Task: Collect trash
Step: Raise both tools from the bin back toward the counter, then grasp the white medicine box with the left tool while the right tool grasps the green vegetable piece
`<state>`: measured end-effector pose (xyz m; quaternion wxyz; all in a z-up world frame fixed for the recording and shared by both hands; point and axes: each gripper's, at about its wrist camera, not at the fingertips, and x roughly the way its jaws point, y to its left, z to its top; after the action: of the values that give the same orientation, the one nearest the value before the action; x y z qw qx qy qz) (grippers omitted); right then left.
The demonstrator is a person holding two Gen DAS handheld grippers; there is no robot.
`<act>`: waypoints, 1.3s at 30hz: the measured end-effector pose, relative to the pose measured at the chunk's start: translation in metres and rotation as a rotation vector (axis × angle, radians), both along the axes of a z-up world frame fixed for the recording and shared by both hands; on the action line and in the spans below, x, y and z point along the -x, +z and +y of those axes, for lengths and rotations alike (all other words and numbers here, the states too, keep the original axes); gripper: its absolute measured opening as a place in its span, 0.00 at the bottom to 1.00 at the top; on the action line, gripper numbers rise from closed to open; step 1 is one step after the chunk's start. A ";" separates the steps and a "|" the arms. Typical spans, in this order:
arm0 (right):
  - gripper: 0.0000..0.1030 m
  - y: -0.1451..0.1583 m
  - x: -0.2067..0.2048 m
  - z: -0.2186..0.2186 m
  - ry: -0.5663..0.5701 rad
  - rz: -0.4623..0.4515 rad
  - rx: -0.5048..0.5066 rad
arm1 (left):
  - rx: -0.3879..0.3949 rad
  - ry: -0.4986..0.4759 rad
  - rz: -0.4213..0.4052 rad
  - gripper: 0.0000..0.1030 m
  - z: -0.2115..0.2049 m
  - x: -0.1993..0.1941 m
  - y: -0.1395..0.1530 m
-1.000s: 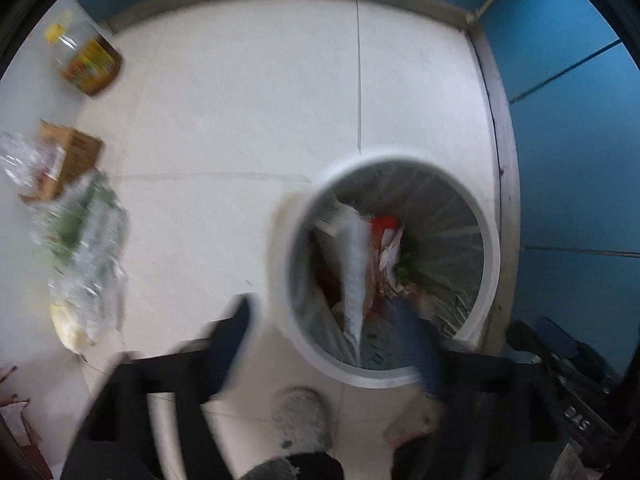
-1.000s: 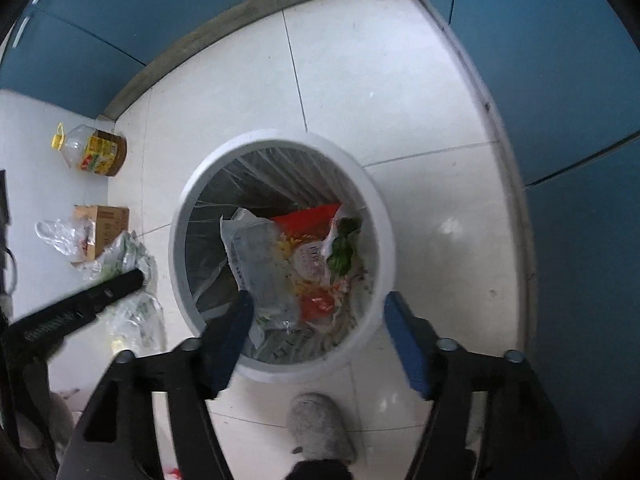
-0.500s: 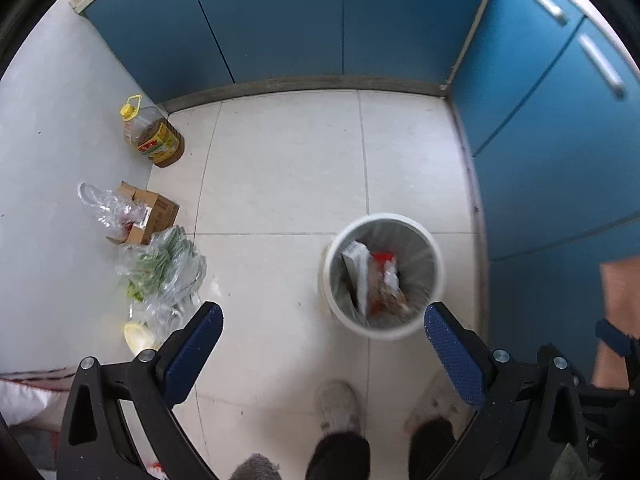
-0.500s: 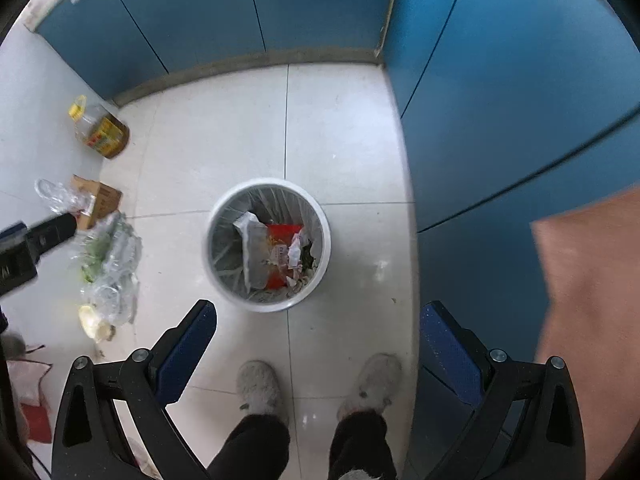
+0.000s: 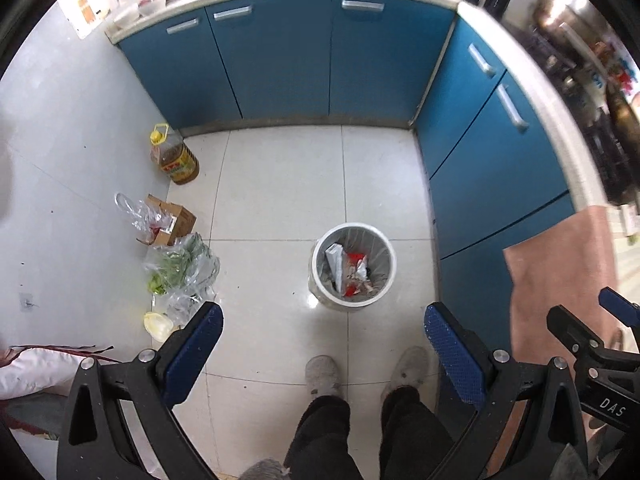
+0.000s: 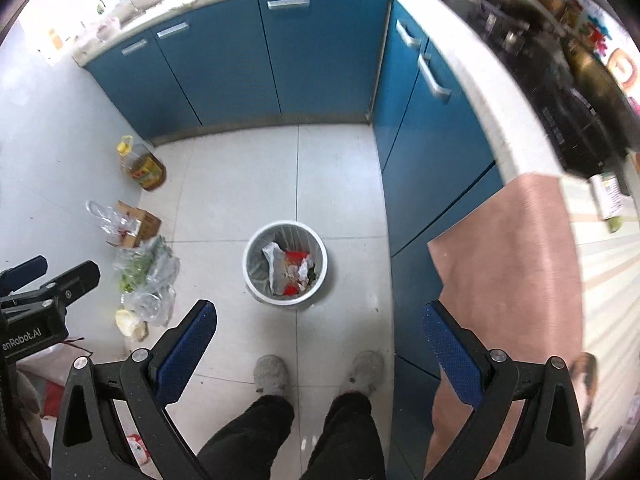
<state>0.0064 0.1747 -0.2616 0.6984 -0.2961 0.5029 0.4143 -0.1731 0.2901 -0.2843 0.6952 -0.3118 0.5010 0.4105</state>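
Observation:
A white trash bin [image 5: 353, 266] stands on the tiled floor, holding red, white and silver wrappers. It also shows in the right wrist view [image 6: 285, 263]. My left gripper [image 5: 322, 322] is open and empty, high above the floor. My right gripper [image 6: 318, 320] is open and empty, also high above the bin. The right gripper's body [image 5: 592, 352] shows at the right edge of the left wrist view. The left gripper's body [image 6: 44, 300] shows at the left edge of the right wrist view.
Blue cabinets [image 5: 288, 56] line the back and right. An oil bottle [image 5: 174, 156], a cardboard box [image 5: 170, 220] and a plastic bag of greens [image 5: 180, 268] lie along the left wall. The person's slippered feet [image 5: 324, 372] stand below. A pink cloth [image 6: 516, 272] hangs from the right counter.
Both grippers have risen far above the bin, from just over its rim to standing height. The cabinets and countertop have come into view.

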 end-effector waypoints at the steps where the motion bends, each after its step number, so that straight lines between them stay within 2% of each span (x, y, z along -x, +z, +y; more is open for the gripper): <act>1: 1.00 0.012 0.003 -0.003 0.006 0.002 -0.015 | -0.006 -0.002 -0.012 1.00 -0.004 0.002 0.012; 8: 1.00 0.085 0.009 -0.027 -0.003 0.034 -0.131 | -0.067 0.014 -0.063 1.00 -0.028 0.006 0.075; 11: 1.00 0.107 0.000 -0.041 -0.051 0.109 -0.224 | -0.182 0.027 -0.039 1.00 -0.040 -0.002 0.107; 13: 1.00 0.121 -0.014 -0.054 -0.097 0.135 -0.283 | -0.273 0.019 -0.032 1.00 -0.046 -0.015 0.127; 15: 1.00 0.135 -0.034 -0.070 -0.155 0.143 -0.331 | -0.326 0.002 -0.049 1.00 -0.048 -0.034 0.140; 20: 1.00 0.143 -0.101 -0.114 -0.324 0.165 -0.384 | -0.409 -0.037 -0.093 1.00 -0.054 -0.092 0.155; 24: 1.00 0.133 -0.181 -0.164 -0.496 0.146 -0.397 | -0.386 -0.139 -0.092 1.00 -0.060 -0.168 0.148; 28: 1.00 0.111 -0.260 -0.208 -0.647 0.141 -0.375 | -0.354 -0.279 -0.056 1.00 -0.077 -0.271 0.126; 30: 0.98 0.098 -0.304 -0.238 -0.723 0.162 -0.372 | -0.328 -0.392 -0.033 1.00 -0.095 -0.325 0.112; 34: 0.96 0.075 -0.370 -0.283 -0.818 0.141 -0.337 | -0.267 -0.628 0.042 1.00 -0.140 -0.441 0.072; 39: 0.96 0.039 -0.427 -0.337 -0.953 0.151 -0.310 | -0.231 -0.899 0.139 1.00 -0.196 -0.547 0.022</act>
<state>0.4330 -0.1625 -0.2228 0.8074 0.1041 0.5639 0.1392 0.3735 0.0937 -0.2628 0.7989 0.0438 0.5829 0.1415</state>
